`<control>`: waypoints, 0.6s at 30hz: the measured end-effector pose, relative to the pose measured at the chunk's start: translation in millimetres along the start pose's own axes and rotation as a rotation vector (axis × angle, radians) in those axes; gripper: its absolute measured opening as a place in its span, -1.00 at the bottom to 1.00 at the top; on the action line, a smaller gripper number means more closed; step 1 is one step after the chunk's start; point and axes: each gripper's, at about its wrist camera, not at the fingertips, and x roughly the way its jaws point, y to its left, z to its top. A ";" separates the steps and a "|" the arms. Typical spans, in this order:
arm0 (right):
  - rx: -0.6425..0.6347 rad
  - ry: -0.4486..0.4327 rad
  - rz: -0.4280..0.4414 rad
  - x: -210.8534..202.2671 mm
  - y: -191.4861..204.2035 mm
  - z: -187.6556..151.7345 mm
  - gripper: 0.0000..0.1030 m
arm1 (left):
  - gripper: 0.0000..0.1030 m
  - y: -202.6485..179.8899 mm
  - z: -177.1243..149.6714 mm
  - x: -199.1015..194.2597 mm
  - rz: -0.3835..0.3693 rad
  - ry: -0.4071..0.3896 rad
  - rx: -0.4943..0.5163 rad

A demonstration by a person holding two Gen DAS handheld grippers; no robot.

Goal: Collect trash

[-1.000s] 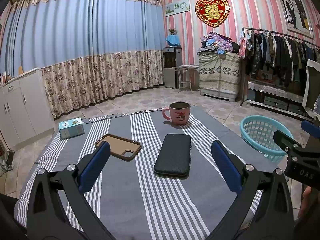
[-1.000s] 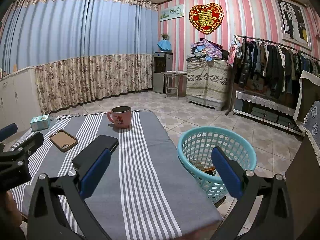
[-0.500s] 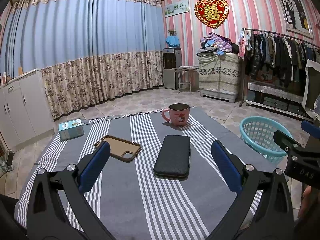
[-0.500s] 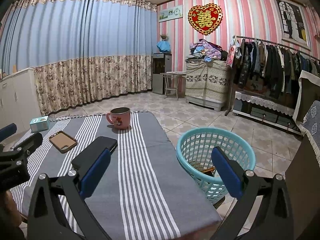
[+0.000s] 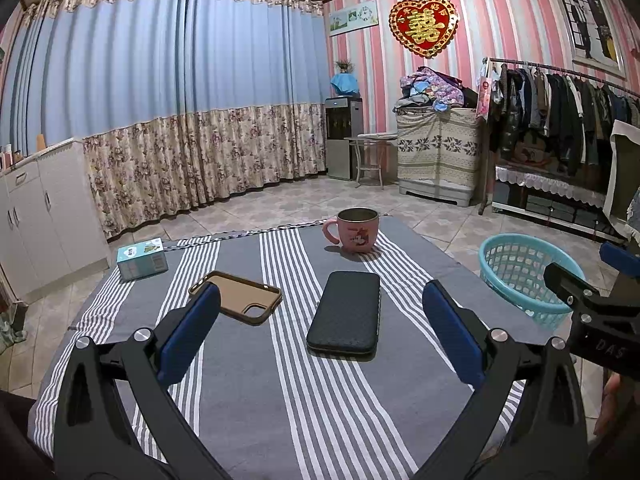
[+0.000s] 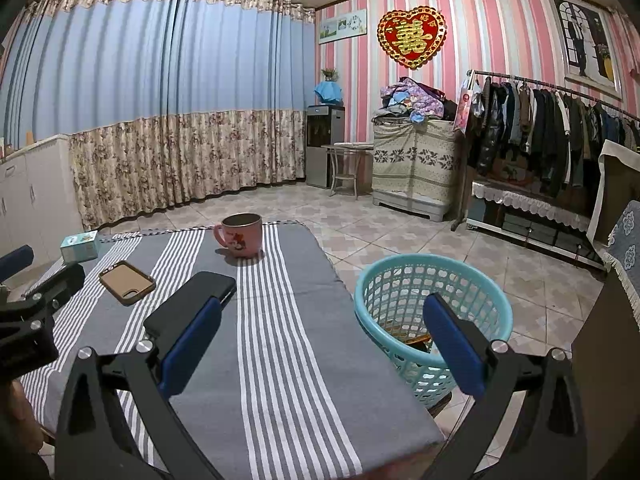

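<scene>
Both my tongs are spread wide and hold nothing: the left gripper [image 5: 320, 320] hangs over the near edge of the table [image 5: 304, 408], and the right gripper [image 6: 320, 324] hangs over the near right corner, half above the cloth and half above the teal basket [image 6: 400, 276] that stands on the floor just beside the table's right edge. I see no plain scrap of trash on the striped cloth. What lies there is a small teal box [image 5: 142, 259] at the far left corner, a brown phone case [image 5: 236, 297] lying open side up left of the middle, a black wallet-like case [image 5: 346, 312] in the middle, and a pink mug [image 5: 356, 231] near the far edge. If anything here counts as trash, I judge it to be the little box: light cardboard, likely hollow, so it would crush under a hard squeeze; I would take it across its short sides with gentle pressure. The brown case looks thin, rubbery and flat, so it would need pinching at a raised rim. In the basket something brownish already lies at the bottom; I cannot tell what it is.
</scene>
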 end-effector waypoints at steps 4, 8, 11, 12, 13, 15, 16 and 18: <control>0.001 0.001 0.000 0.1 -0.4 0.0 0.91 | 0.90 0.0 -0.2 -0.3 -0.001 -0.001 -0.002; -0.002 -0.001 0.000 -0.2 -0.7 0.3 0.91 | 0.90 -0.1 -0.1 -0.5 -0.002 0.001 -0.001; -0.005 0.001 -0.002 0.5 -0.2 -0.3 0.91 | 0.90 -0.3 -0.2 -0.7 -0.001 0.001 0.001; 0.000 0.003 0.001 0.2 -0.2 0.2 0.91 | 0.90 -0.5 0.8 -0.3 0.001 0.001 0.001; 0.002 0.006 0.003 0.4 -0.3 0.0 0.91 | 0.90 -0.2 0.4 -0.8 -0.001 0.001 -0.002; 0.003 0.007 0.003 0.1 -0.6 -0.5 0.91 | 0.90 0.4 0.3 -2.2 -0.002 -0.001 -0.004; 0.001 0.006 0.001 -0.4 -0.7 -0.5 0.91 | 0.90 0.4 0.4 -2.1 -0.001 -0.002 -0.002; 0.002 0.004 0.000 -0.5 -1.1 -0.1 0.91 | 0.90 0.5 0.2 -1.9 -0.002 0.001 -0.002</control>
